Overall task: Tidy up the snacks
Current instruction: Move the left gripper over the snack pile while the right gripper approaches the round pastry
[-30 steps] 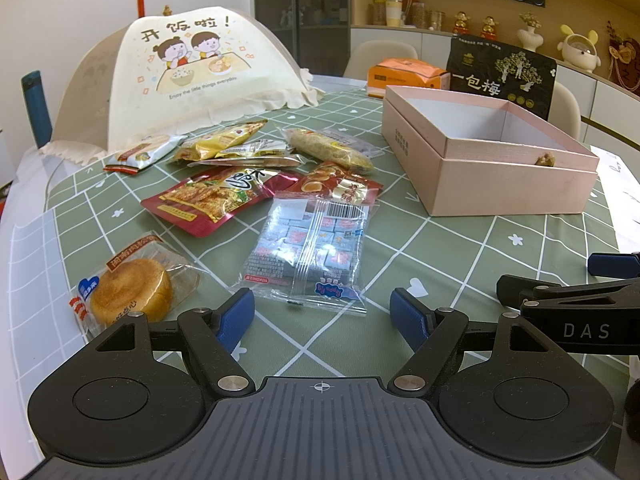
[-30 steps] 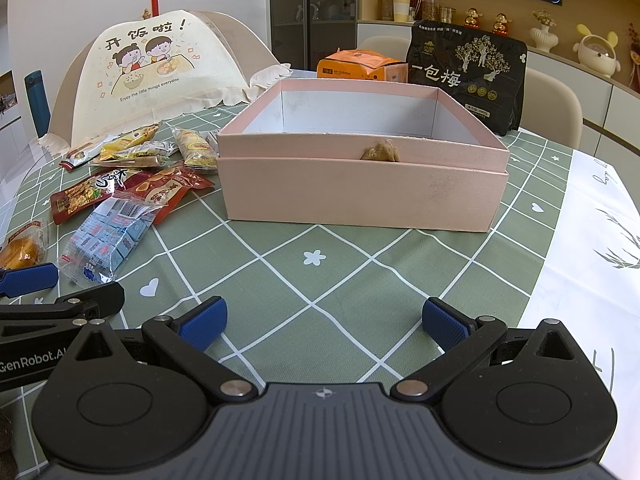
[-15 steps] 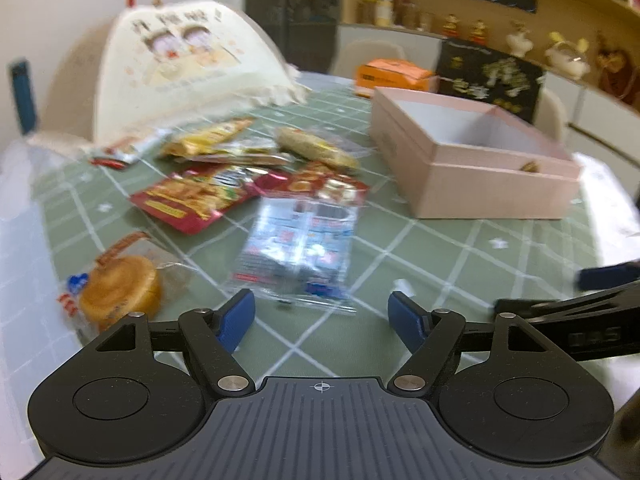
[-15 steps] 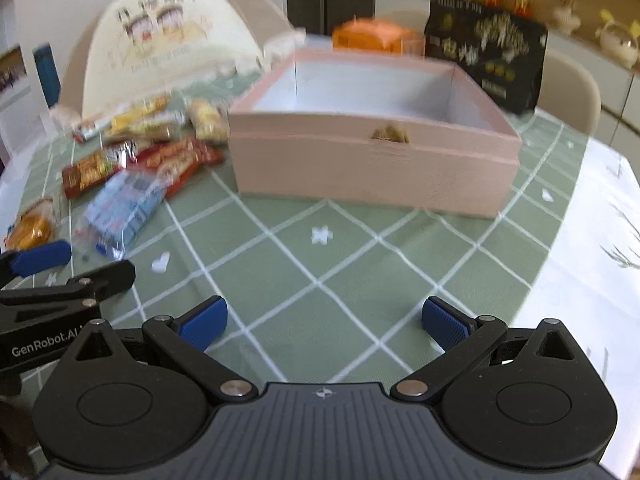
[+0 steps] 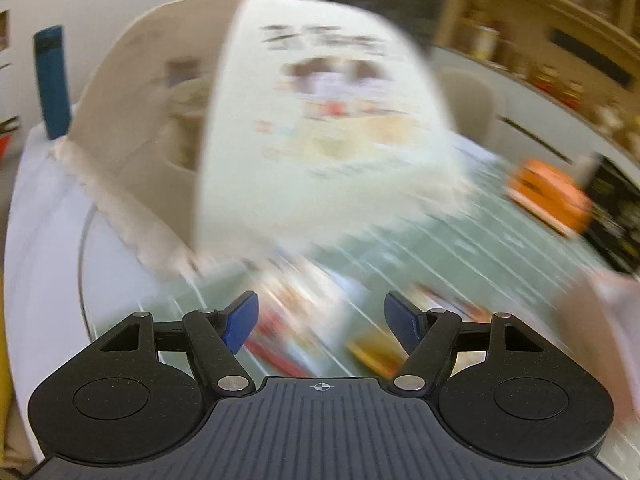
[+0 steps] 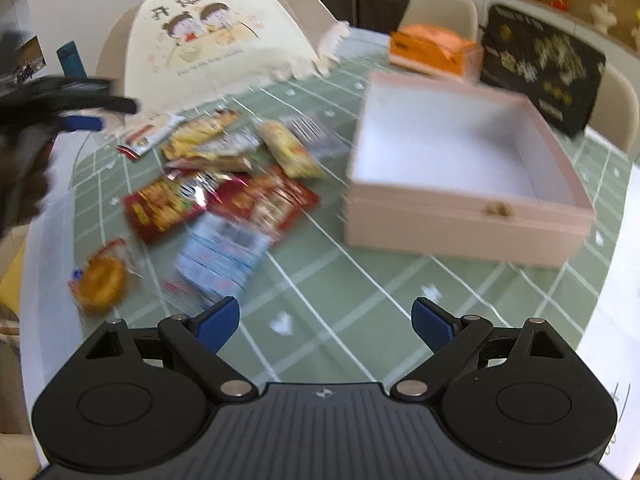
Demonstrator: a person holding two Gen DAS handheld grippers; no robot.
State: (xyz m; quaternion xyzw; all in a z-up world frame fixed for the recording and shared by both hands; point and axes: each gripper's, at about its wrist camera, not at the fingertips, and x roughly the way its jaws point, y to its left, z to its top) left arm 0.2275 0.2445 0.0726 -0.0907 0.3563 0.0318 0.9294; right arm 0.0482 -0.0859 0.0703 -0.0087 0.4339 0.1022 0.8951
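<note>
Several snack packets lie on the green checked tablecloth: a red packet [image 6: 164, 208], a clear blue-and-white packet [image 6: 220, 256], a round bun in a wrapper [image 6: 98, 278] and yellow packets [image 6: 200, 136]. An open pink box [image 6: 464, 224], empty inside, stands to their right. My right gripper [image 6: 325, 322] is open and empty, raised above the table in front of the packets. My left gripper [image 5: 320, 320] is open and empty, over blurred packets [image 5: 288, 336] near the far side; it shows at the left of the right wrist view [image 6: 80, 120].
A cream fabric food cover [image 5: 320, 120] stands close ahead of the left gripper and at the back of the right wrist view [image 6: 216, 36]. An orange box [image 6: 432, 46] and a black bag [image 6: 540, 64] stand behind the pink box. A blue bottle [image 5: 52, 80] stands far left.
Both grippers rose and moved forward. The left one swung far left and forward toward the food cover; its view is now motion-blurred. Both stayed open and empty.
</note>
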